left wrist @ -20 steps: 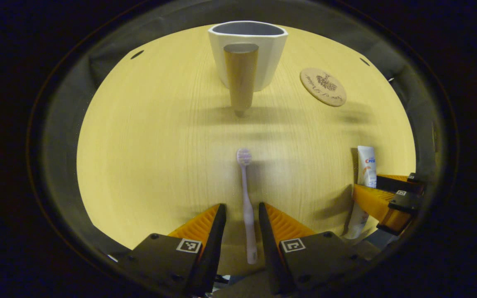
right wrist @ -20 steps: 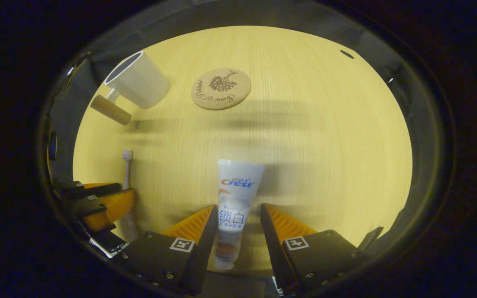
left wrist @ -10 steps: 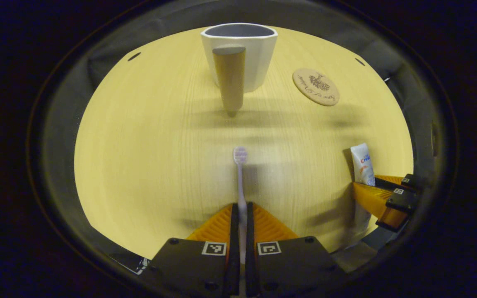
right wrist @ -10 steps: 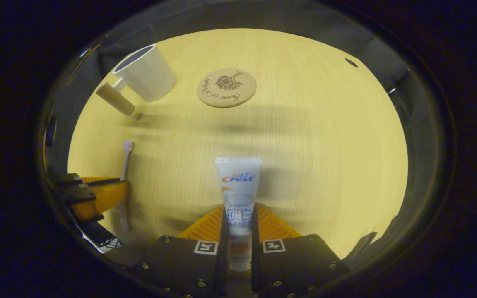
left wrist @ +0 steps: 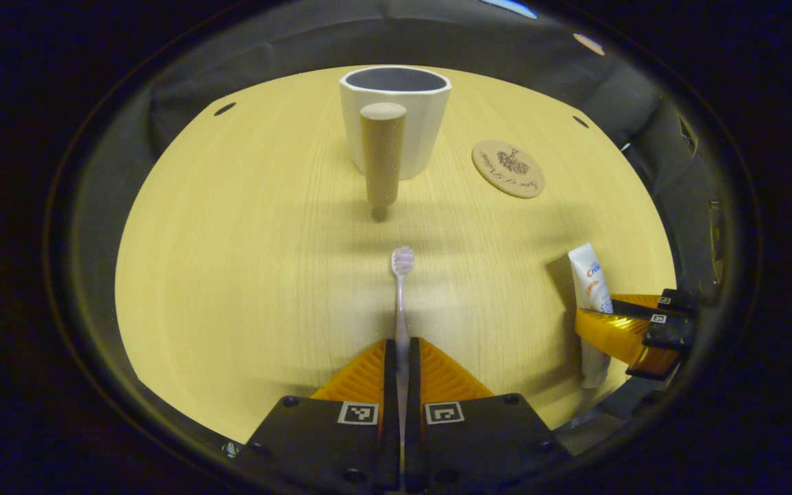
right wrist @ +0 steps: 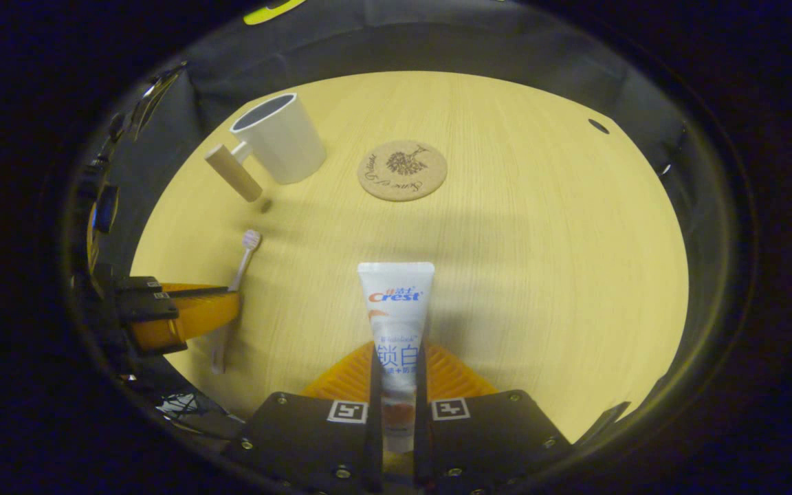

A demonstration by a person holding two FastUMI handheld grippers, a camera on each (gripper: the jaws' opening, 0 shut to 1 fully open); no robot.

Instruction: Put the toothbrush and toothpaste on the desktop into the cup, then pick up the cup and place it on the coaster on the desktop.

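Two grippers each hold one item. The left gripper (left wrist: pixel 400 357) is closed on the handle of the toothbrush (left wrist: pixel 401 289), whose bristle head points toward the cup (left wrist: pixel 396 117). The right gripper (right wrist: pixel 399 375) is clamped on the lower body of the toothpaste (right wrist: pixel 396 309), with the flat end forward. The cup stands upright on the desktop (left wrist: pixel 245 261), its wooden handle (left wrist: pixel 382 158) facing the left gripper, and the coaster (right wrist: pixel 403 170) lies just beside it.

The step in hand seems to be carrying both items to the cup. It is better to insert them one after the other, so the grippers do not meet above the rim. Each item should be tilted upright over the opening and released low, without pushing the handle, because the cup may tip.
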